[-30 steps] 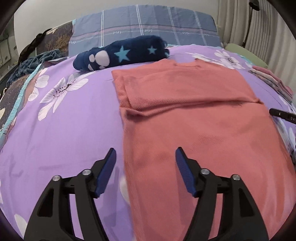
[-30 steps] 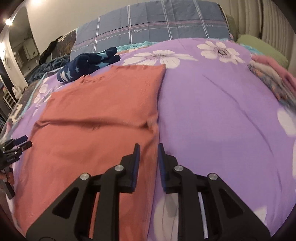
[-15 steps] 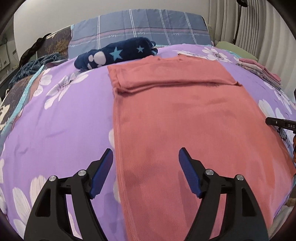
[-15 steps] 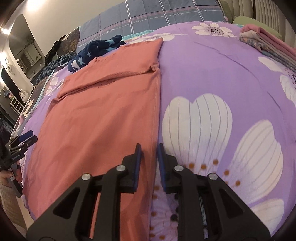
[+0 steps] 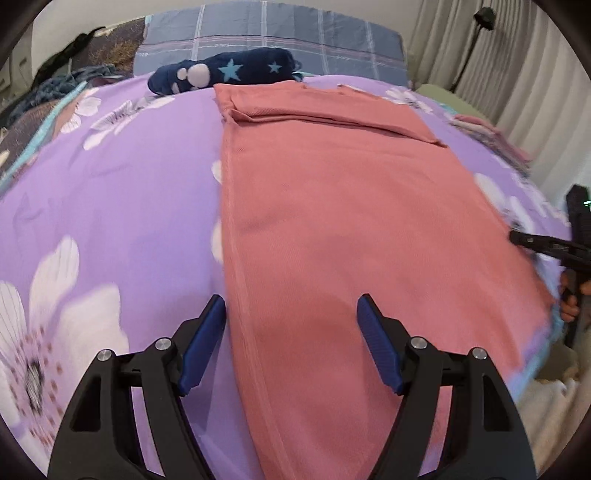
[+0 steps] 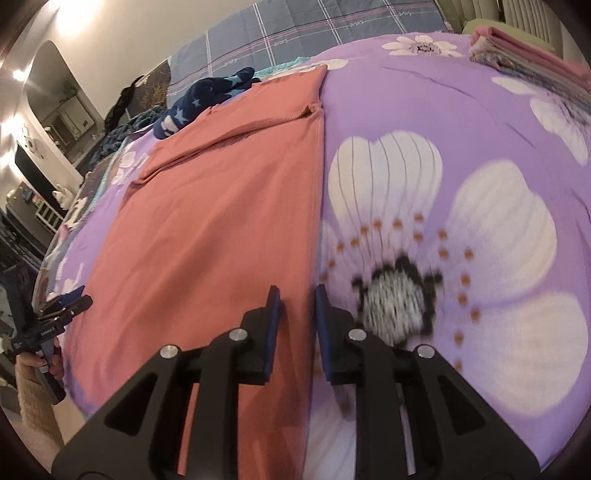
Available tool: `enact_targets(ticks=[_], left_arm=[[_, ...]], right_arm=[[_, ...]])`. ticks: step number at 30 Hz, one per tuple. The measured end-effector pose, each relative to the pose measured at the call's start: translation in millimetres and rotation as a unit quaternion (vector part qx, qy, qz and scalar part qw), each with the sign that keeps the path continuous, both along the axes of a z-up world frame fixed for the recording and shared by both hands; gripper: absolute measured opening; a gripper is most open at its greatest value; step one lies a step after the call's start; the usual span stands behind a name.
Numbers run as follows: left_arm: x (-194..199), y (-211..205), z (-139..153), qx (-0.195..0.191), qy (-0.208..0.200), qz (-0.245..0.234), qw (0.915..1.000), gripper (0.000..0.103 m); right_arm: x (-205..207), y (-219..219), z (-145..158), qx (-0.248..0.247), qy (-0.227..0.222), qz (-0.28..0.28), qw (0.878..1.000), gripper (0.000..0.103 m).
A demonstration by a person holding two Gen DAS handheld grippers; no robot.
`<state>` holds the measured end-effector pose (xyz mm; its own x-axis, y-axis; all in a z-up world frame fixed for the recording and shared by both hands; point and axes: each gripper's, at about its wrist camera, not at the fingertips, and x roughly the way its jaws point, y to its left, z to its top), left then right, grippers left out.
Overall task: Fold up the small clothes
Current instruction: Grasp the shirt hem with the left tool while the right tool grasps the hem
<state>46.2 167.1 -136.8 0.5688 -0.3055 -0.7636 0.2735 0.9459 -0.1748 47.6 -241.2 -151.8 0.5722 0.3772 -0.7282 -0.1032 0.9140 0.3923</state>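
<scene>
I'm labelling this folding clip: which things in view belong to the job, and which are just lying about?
Job:
- salmon garment, spread flat on the bed
- left gripper, open
- right gripper, narrow gap, holding nothing

Lying about:
- navy star plush
- plaid pillow
- stack of folded clothes
- purple floral bedspread

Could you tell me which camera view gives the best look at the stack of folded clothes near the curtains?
The right wrist view shows the stack of folded clothes best: pink layers lie clear at the upper right on the purple bedspread. In the left wrist view the stack is only a thin, blurred strip by the curtains.
</scene>
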Motion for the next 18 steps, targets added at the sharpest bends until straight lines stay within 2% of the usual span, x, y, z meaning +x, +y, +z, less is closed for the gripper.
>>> enact_targets(ticks=[3,6,9,14,17,18], left_arm=[[-22.7,1.7,-0.6,-0.036,0.010,-0.019,0.9991,0.074],[-44.5,-0.9,-0.5,-0.052,0.022,-0.037,0.9977,0.074],[-60.7,0.3,0.3,-0.068,0.030,-0.044,0.9963,0.074],[-48.6,3.7,-5.1,-0.103,0.028,-0.040,0.9935,0.074],[-39.7,3.1,-6.4,-0.121,0.033,-0.036,0.9915,0.074],[-41.2,3.5,-5.0,-0.121,0.039,-0.032,0.9913,0.071]], right_arm=[[-18.1,-6.4,0.0,0.020,0.011,0.013,1.000,0.020],[-36.1,-11.7,0.5,0.038,0.023,0.021,0.999,0.020],[-52.8,-17.0,-1.1,0.066,0.041,0.027,0.997,0.024],[-52.8,-20.3,-5.4,0.106,0.052,0.035,0.992,0.034],[-50.7,-23.2,-6.1,0.124,0.061,0.026,0.990,0.035],[-53.9,-24.6,-4.3,0.126,0.066,0.026,0.989,0.035]])
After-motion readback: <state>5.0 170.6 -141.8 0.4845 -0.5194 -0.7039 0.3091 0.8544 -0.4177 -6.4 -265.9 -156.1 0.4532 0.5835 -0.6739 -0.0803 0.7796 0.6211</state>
